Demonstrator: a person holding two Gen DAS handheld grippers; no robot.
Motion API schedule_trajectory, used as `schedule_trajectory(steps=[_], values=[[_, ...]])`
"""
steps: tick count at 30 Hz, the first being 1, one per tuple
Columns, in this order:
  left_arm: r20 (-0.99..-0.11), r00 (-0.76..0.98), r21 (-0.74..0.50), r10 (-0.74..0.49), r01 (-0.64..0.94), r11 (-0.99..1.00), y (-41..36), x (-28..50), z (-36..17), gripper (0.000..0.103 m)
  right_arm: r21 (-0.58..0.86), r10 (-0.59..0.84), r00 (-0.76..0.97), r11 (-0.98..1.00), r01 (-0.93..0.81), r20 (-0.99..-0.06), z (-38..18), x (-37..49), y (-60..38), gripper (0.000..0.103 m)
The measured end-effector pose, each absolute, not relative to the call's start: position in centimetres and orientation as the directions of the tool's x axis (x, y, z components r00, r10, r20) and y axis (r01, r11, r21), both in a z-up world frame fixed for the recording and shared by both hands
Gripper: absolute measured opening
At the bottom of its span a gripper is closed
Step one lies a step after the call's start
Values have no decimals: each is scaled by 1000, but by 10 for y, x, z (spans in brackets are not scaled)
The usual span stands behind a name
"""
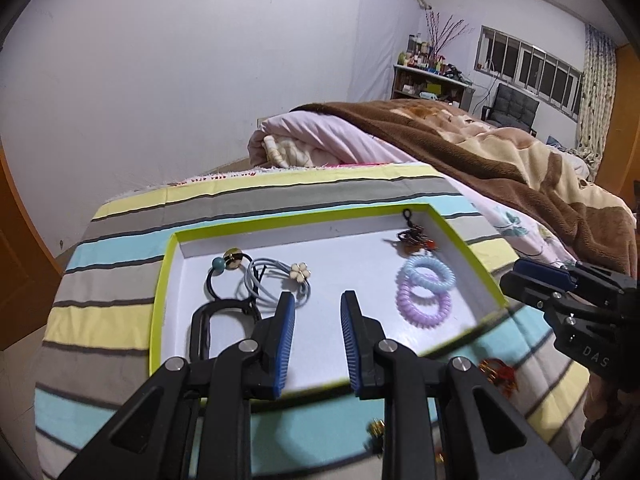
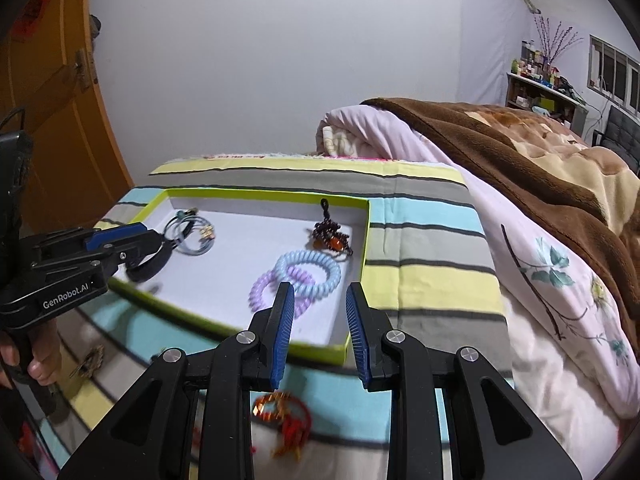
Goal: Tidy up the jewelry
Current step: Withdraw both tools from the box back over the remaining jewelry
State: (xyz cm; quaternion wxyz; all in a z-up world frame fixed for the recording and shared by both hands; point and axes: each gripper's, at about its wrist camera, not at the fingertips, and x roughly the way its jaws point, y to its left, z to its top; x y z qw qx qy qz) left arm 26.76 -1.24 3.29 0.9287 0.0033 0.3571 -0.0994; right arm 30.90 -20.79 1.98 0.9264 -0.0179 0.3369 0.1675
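1. While the left gripper (image 1: 318, 344) and the right gripper (image 2: 319, 336) hang released, nothing between the jaws, the shallow white tray with a lime-green rim (image 1: 162, 300) lies on the striped bedcover (image 1: 120, 216).
2. Inside, the blue and lilac coil hair ties (image 2: 298, 276) sit to the right, the flower hair bands (image 1: 256, 280) to the left.
3. An orange-red beaded piece (image 2: 286, 414) remains near, outside the tray; it could be snagged or dragged on the soft cloth.
4. The light tray could be nudged by a low approach.
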Motion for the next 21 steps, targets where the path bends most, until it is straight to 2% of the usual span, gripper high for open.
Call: schedule_trajectory(steps=[21], values=[[-623, 754, -88, -208, 197, 976, -18, 174, 36, 25, 126, 348, 702, 929, -349, -621, 14, 225, -226, 28]])
